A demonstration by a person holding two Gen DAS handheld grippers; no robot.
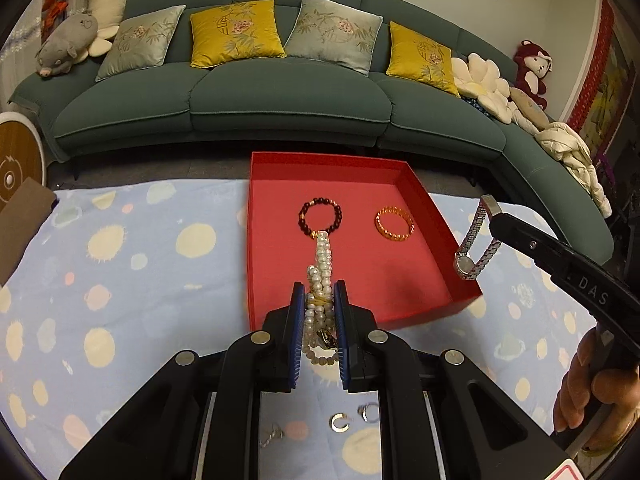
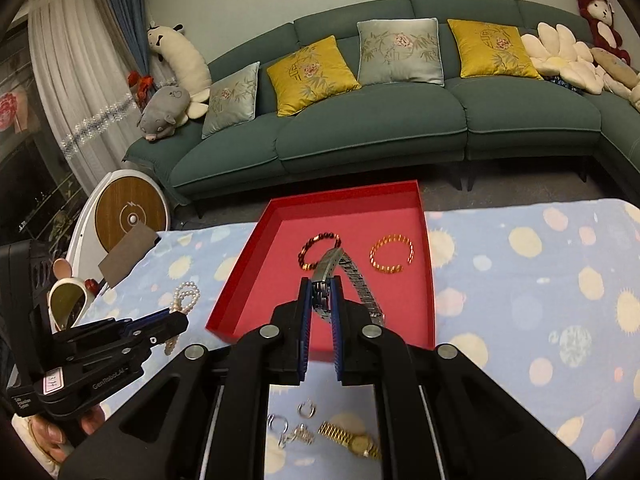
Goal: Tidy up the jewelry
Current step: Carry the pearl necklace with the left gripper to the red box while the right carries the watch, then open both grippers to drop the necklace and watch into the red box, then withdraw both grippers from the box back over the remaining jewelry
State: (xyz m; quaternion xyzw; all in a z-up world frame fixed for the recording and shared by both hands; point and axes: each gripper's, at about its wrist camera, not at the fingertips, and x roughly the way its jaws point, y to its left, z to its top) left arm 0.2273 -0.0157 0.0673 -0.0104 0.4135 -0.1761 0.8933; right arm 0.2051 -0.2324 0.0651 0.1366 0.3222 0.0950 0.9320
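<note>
Left wrist view: the left gripper [image 1: 319, 300] has its fingers nearly closed on a pearl strand [image 1: 320, 280] at lower centre, over the near edge of the red tray [image 1: 436, 220]. At right, the right gripper [image 1: 490, 210] carries a silver watch [image 1: 472, 248] beside the tray's right wall.

Right wrist view: the fingers pinch the watch band at centre, above the tray, where a dark bracelet [image 2: 316, 252] and a gold bangle [image 2: 390, 254] lie. Both pieces look mid-carry; next, each needs lowering onto bare tray floor and releasing. A gold watch [image 2: 354, 440] and rings [image 2: 306, 408] wait on the desk [image 2: 520, 280].
</note>
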